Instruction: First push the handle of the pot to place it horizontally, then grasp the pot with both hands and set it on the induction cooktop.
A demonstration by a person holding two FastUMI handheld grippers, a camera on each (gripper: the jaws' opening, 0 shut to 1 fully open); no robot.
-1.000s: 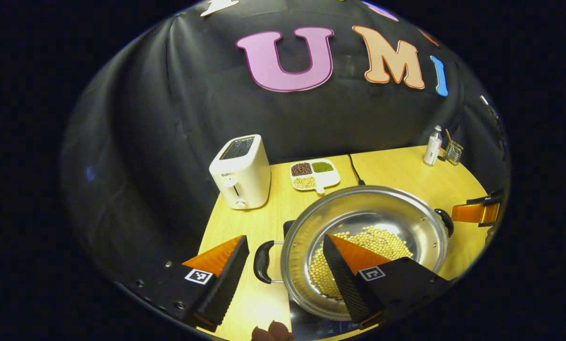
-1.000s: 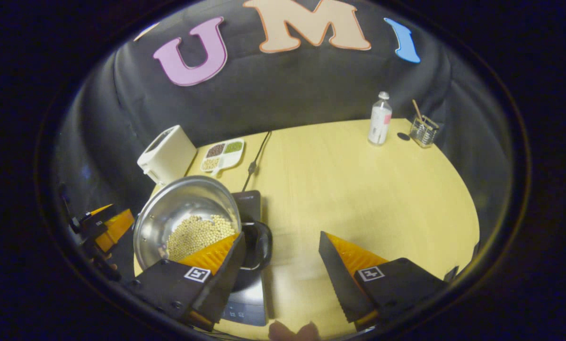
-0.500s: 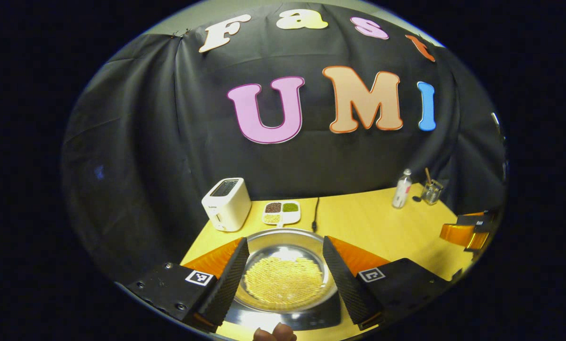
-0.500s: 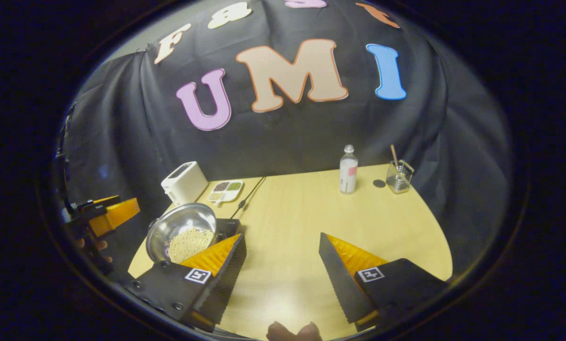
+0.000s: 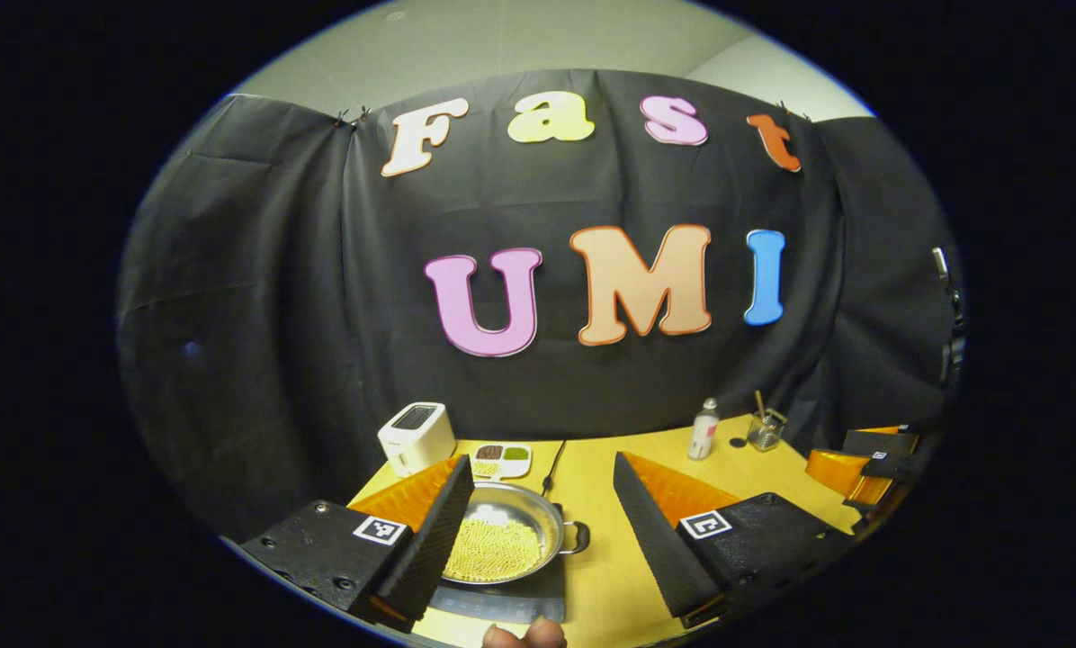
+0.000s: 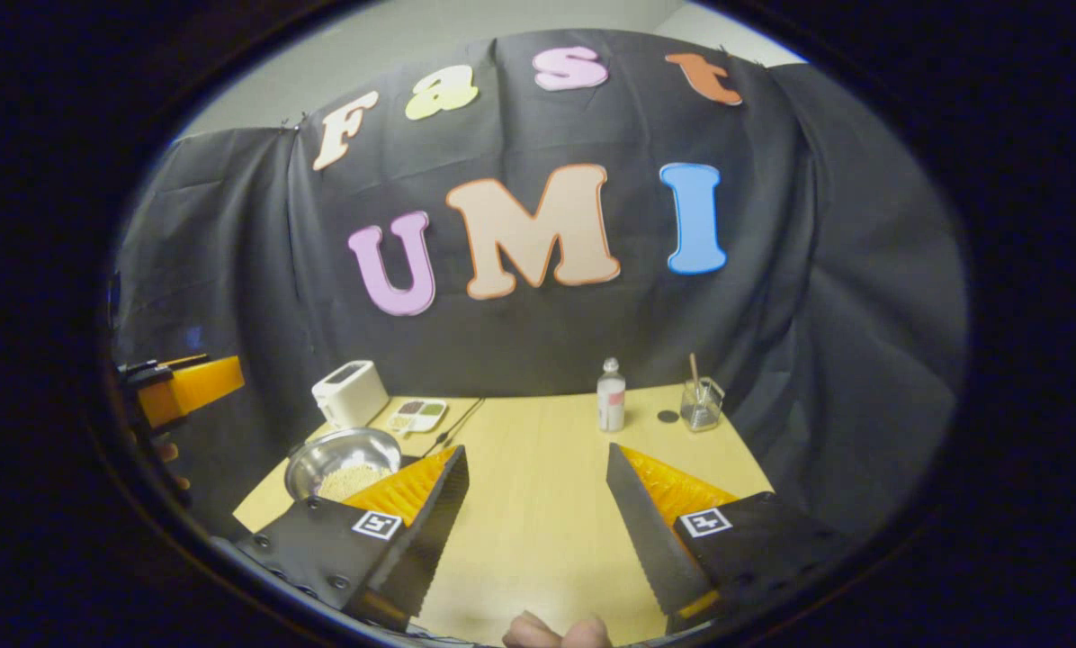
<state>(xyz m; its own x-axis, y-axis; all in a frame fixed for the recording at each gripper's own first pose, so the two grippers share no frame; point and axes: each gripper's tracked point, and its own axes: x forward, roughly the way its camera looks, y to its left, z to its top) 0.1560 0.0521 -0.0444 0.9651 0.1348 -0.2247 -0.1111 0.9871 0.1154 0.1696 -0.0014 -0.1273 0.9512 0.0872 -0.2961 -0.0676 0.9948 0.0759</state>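
Left gripper view, pot on induction cooktop, left tool open

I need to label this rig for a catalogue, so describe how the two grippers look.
The left gripper and right gripper match: two wedge-shaped black fingers with ribbed inner pads, orange outer faces, and black bodies bearing small square black-and-white markers. A fingertip of the holding hand shows below.

Left gripper and right gripper are both raised, jaws spread wide apart and gripping nothing.
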